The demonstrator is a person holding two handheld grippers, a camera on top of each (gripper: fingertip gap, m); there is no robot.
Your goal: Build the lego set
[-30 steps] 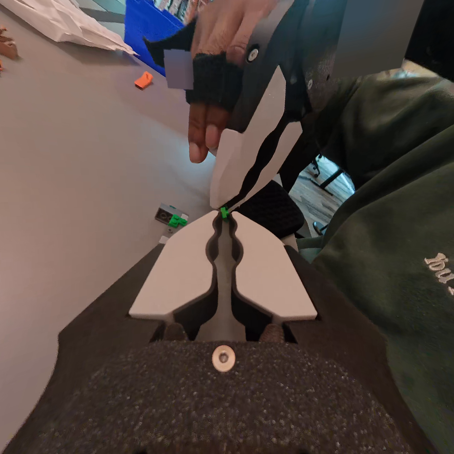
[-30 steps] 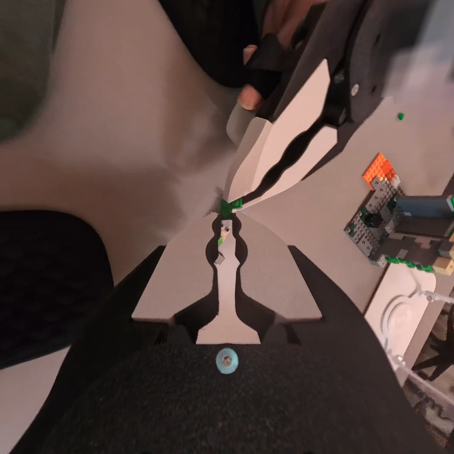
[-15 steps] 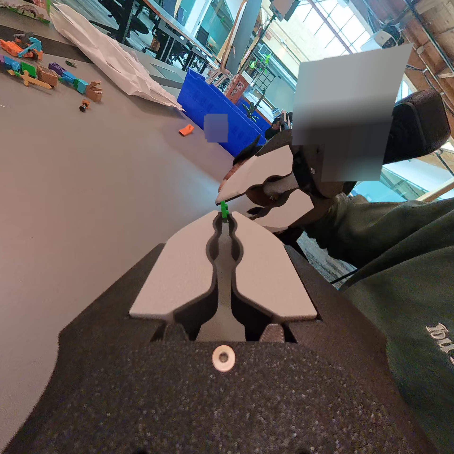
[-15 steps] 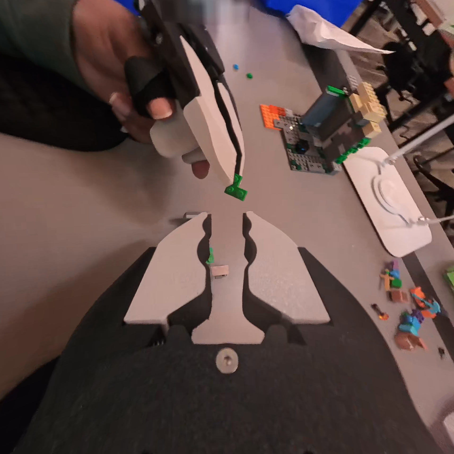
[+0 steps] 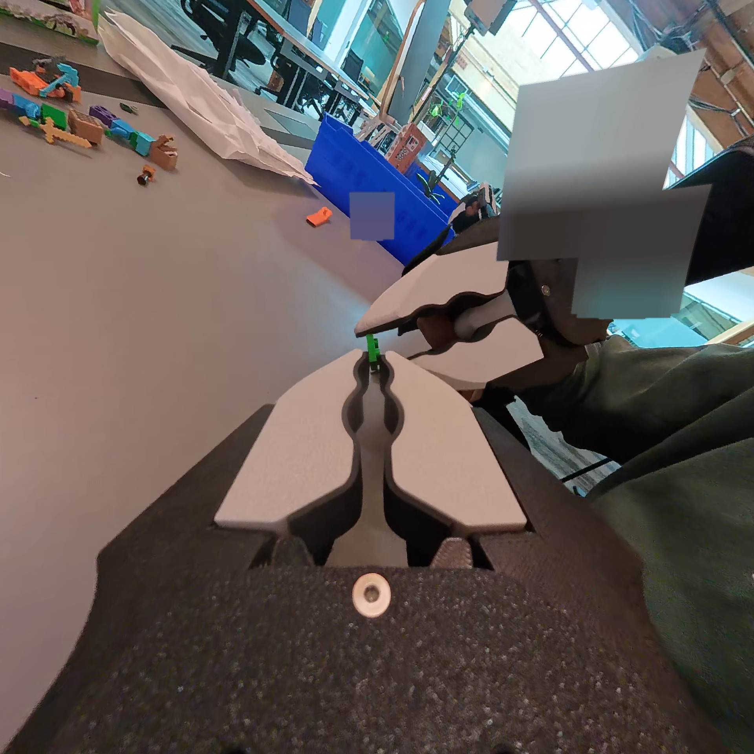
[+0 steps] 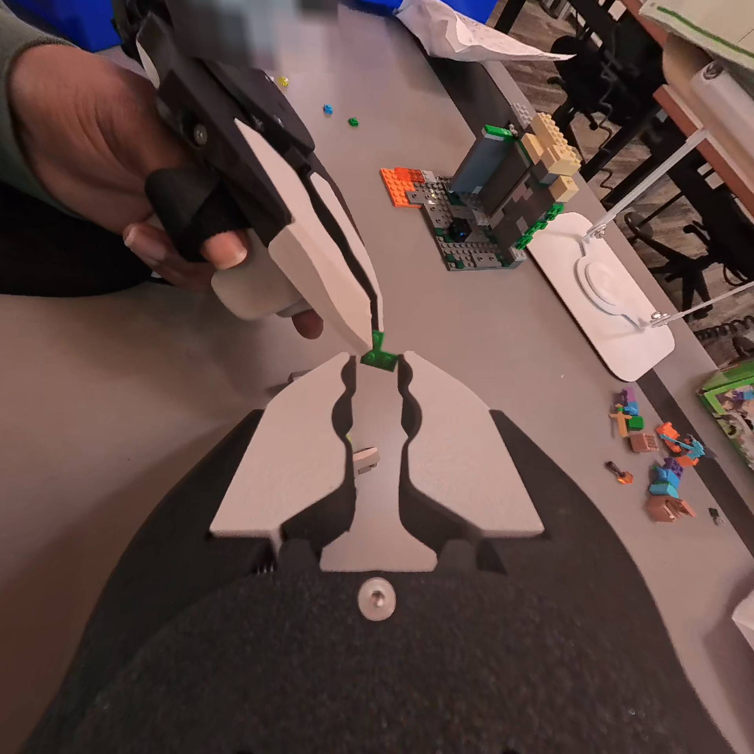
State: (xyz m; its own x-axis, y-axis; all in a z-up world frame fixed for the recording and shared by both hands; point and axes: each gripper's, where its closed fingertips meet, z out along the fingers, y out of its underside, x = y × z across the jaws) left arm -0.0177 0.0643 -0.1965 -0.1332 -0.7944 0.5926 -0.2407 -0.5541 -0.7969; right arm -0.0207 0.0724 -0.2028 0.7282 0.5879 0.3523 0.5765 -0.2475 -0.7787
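My left gripper [image 5: 373, 359] is shut on a small green lego piece [image 5: 372, 347], which sticks out past its tips. In the right wrist view the left gripper [image 6: 369, 342] comes down from the upper left in a person's hand. There it holds the green piece [image 6: 378, 355] between the tips of my right gripper [image 6: 377, 361]. My right gripper is open, with a gap on each side of the piece. It also shows in the left wrist view [image 5: 387, 344], jaws apart around the piece. The grey, tan and green lego build [image 6: 489, 212] stands on the table beyond.
A small grey piece [image 6: 365, 459] lies on the table under my right gripper. A white lamp base [image 6: 591, 293], loose figures [image 6: 653, 449] and a green box [image 6: 730, 408] are to the right. White paper [image 5: 196, 94], a blue bin [image 5: 379, 204] and an orange piece [image 5: 319, 216] lie farther off. My two grippers' fingertips are within a few centimetres of each other.
My right gripper opened and drew off the green piece, then the two grippers came together again with the piece between the right's open tips. The left stays shut on it.
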